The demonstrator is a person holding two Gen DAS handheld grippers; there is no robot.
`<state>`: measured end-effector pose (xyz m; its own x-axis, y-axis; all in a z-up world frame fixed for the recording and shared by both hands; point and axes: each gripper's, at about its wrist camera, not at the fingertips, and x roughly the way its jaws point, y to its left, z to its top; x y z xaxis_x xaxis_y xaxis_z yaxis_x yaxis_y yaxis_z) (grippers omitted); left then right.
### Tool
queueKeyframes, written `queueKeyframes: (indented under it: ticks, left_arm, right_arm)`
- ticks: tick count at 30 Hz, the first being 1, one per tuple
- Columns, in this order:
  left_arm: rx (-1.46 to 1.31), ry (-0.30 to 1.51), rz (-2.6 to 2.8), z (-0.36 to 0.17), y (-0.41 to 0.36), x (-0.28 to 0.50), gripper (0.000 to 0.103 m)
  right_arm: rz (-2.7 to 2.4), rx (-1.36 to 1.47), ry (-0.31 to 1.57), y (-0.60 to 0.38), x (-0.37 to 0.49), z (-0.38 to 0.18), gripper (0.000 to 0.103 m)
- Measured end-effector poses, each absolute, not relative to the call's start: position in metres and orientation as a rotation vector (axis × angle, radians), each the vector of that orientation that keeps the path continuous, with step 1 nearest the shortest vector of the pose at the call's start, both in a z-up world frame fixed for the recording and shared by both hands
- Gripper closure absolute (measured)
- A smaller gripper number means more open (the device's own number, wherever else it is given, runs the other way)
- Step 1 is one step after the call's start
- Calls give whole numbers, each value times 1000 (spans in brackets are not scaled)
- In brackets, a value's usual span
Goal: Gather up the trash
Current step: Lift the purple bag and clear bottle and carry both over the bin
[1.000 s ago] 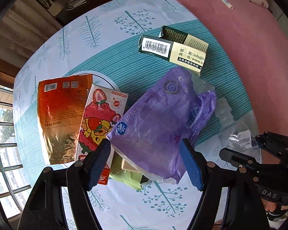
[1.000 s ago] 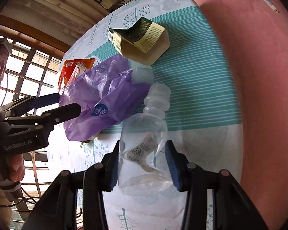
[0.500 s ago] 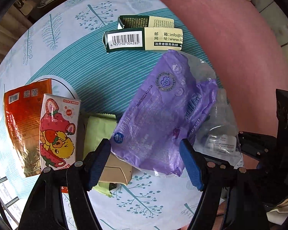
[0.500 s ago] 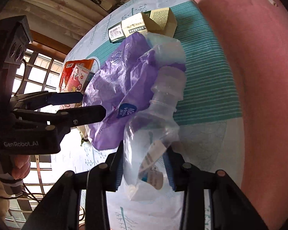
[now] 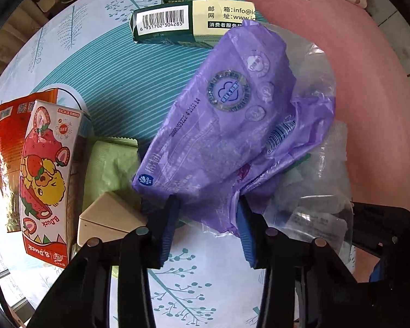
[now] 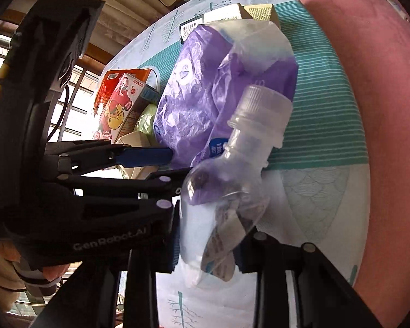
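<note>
The left gripper (image 5: 206, 227) is closing its blue pads on the lower edge of the purple plastic wrapper (image 5: 224, 125), low in the centre of the left wrist view; the film is bunched between the jaws, though whether the pads are already pinching it is hard to tell through the folds. The right gripper (image 6: 210, 239) is closing on the clear plastic bottle (image 6: 232, 186), which is sitting between its fingers at the bottom of the right wrist view, tilted with its cap toward the upper right.

The thin film could be slipping out if only a fold is caught, and the wrapper is overlapping the bottle, so lifting one could be dragging or tipping the other. The smooth, crumpling bottle could be squirting free under the squeeze.

The two grippers are working just beside each other, leaving little room between them. To the left of the wrapper, a green sachet (image 5: 109, 164), a beige box (image 5: 106, 221) and a strawberry drink carton (image 5: 46, 175) are crowding close; a green barcoded box (image 5: 172, 23) is touching the wrapper's top end. The table edge (image 6: 358, 180) is running near the bottle on the right, with pink bedding (image 5: 355, 63) beyond.
</note>
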<state>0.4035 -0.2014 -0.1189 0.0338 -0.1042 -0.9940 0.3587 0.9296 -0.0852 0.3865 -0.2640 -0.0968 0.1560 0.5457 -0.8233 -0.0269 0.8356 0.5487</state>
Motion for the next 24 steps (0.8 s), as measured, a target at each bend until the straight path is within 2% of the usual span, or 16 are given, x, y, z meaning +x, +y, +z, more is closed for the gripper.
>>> queueKeyframes:
  ticks: [1, 2, 14, 24]
  left_arm:
    - [201, 1484, -360, -118, -202, 399, 80]
    - [196, 1484, -358, -117, -203, 397, 100]
    - [72, 1380, -314, -70, -183, 345, 102]
    - [8, 1307, -349, -23, -124, 284, 102]
  right_arm:
    - [432, 462, 1360, -263, 386, -97, 75]
    - [431, 461, 1356, -263, 385, -96, 75]
    - [404, 455, 1345, -258, 358, -84, 77]
    - [420, 419, 1275, -228, 325, -48, 77]
